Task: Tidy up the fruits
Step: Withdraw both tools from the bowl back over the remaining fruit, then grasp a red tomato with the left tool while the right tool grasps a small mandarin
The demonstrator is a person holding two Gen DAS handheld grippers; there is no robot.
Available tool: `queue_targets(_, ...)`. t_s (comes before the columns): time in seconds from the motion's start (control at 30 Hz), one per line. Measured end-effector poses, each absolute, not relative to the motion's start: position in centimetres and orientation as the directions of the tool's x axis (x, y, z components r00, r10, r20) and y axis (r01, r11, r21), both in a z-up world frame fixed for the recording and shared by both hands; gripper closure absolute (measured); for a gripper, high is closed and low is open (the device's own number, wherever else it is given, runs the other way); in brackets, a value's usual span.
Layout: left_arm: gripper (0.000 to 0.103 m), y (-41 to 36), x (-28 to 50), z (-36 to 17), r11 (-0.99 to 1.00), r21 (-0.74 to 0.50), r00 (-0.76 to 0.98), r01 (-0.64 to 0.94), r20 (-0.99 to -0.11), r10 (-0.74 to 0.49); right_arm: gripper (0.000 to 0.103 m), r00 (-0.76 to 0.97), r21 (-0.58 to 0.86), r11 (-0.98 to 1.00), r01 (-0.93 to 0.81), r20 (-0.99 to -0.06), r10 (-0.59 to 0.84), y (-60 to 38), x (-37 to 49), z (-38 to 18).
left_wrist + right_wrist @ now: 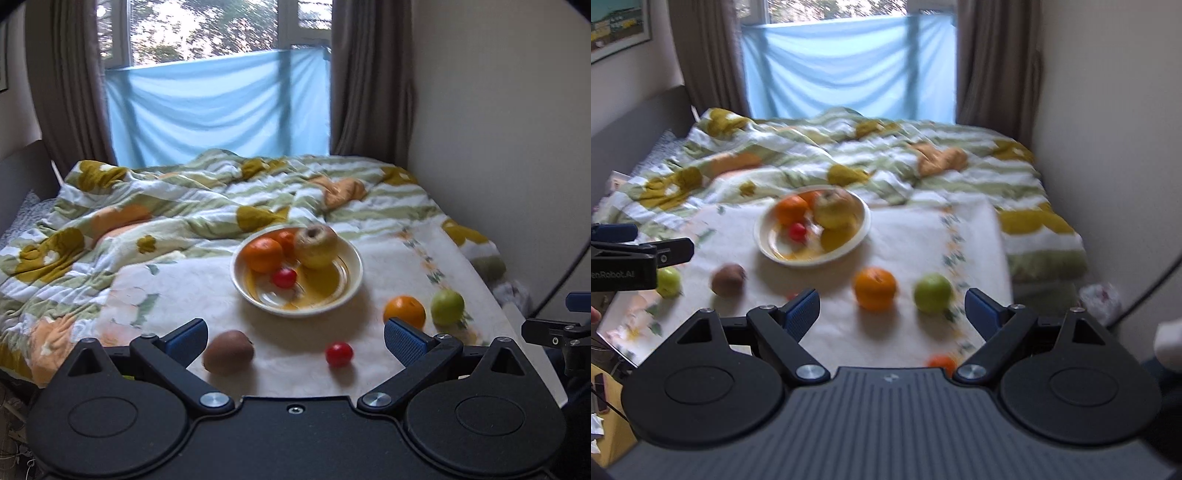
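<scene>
Left wrist view: left gripper (295, 338) spread wide, empty, poised over loose kiwi (228, 351) and cherry tomato (339, 354), both near side of the bowl (352, 284), presumably awaiting collection.

Right wrist view: right gripper (892, 314) likewise parted, empty, framing orange (875, 288) and green apple (932, 292), nearer than the bowl (764, 240).

Both wrist views sit low at the near edge of the cloth (192, 280), facing the window (849, 66), left view nearer the plate (295, 273) and left of the right view; shared: plate, kiwi (728, 279), orange (404, 312), green apple (932, 293), quilt (166, 206).
</scene>
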State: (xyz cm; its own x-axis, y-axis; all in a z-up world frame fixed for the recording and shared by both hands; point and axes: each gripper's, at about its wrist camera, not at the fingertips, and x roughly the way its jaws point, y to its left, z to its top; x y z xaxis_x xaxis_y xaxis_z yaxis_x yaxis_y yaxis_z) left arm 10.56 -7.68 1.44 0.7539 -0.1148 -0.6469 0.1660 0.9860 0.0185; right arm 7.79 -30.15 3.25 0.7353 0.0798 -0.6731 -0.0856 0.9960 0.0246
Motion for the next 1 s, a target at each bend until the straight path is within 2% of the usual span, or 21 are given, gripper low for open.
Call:
queue_targets(0.27,0.000,-10.0,13.0,-3.8,0.956,0.051,0.684,0.289,-0.710,-0.169,0.002,0.695,0.003,1.000,-0.031,-0.719,0.024,-33.3,7.0,-2.4)
queue_targets(0.53,0.002,-11.1,15.9,-8.0,0.936,0.098,0.665,0.339,-0.729,-0.164,0.002,0.665,0.019,1.000,0.005,-0.747,0.011,-34.2,7.7,-7.3)
queue_targets(0.73,0.013,-11.9,17.8,-10.0,0.924,0.103,0.638,0.368,-0.751,-0.170,0.005,0.640,0.036,0.999,0.040,-0.769,0.002,-34.6,8.7,-9.2)
queue_targets(0.8,0.026,-12.2,18.3,-10.5,0.920,0.103,0.630,0.378,-0.757,-0.174,0.005,0.635,0.035,0.998,0.045,-0.773,-0.001,-34.5,8.9,-9.5)
queue_targets(0.87,0.031,-12.4,18.7,-10.9,0.918,0.101,0.620,0.384,-0.764,-0.175,0.005,0.630,0.041,0.998,0.048,-0.776,0.002,-34.5,9.2,-9.8)
queue_targets(1.0,0.032,-12.8,18.8,-11.3,0.919,0.098,0.627,0.381,-0.758,-0.179,0.005,0.622,0.050,0.997,0.051,-0.783,0.008,-34.5,9.8,-10.3)
